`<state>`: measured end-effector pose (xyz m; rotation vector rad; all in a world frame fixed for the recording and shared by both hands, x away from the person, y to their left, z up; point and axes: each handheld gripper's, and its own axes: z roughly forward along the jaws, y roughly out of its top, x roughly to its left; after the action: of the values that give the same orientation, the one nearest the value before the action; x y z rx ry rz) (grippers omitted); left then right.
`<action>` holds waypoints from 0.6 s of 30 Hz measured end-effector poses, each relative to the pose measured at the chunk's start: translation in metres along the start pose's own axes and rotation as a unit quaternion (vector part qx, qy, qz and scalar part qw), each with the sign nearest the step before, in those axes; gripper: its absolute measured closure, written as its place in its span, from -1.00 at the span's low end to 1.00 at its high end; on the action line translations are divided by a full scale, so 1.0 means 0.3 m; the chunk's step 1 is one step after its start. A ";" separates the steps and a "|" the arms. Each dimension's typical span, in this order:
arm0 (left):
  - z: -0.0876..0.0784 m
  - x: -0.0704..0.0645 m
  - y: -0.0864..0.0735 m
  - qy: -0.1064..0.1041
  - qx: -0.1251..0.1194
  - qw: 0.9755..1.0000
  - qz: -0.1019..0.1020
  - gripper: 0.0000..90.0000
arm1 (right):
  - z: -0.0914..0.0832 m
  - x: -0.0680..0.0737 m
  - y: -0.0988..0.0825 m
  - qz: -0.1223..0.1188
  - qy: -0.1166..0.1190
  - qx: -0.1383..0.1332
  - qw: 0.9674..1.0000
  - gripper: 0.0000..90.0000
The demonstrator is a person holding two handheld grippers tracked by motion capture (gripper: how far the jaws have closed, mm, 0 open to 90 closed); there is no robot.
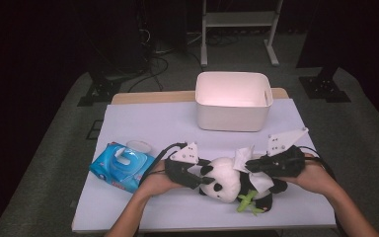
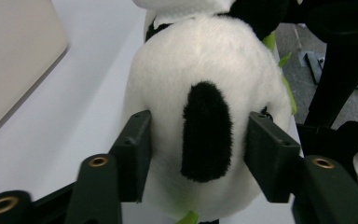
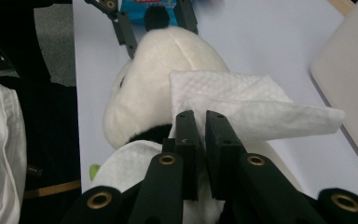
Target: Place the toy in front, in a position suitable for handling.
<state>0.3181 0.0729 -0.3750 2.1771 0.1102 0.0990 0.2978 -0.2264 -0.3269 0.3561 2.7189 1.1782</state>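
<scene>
Left gripper [image 1: 208,178] jaws hugging toy panda [image 1: 227,183] head on table [image 1: 177,123] near front edge. Right gripper [image 1: 250,164] clamped tight on white wipe [image 3: 242,100], resting against panda's back.

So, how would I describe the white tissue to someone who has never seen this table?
Start at the white bin at the back of the table, then come forward to the toy panda. The tissue lies against the panda, clamped in the right gripper. Unlike the blue wipes pack on the left, it is one crumpled white sheet.
</scene>
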 end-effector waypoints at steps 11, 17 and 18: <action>0.007 -0.010 0.011 0.006 0.000 1.000 0.012 0.13 | 0.108 0.009 0.136 -0.031 0.036 -0.004 0.999 0.86; 0.011 -0.015 0.008 0.004 0.005 1.000 0.019 0.14 | 0.187 0.033 0.201 -0.059 0.054 0.014 0.997 0.86; 0.010 -0.012 0.002 0.002 0.000 1.000 0.015 0.14 | 0.185 0.030 0.200 -0.056 0.055 0.014 0.997 0.86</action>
<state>0.3149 0.0696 -0.3765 2.1789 0.0792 0.1216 0.3116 -0.1455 -0.3210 0.1453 2.8088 1.1634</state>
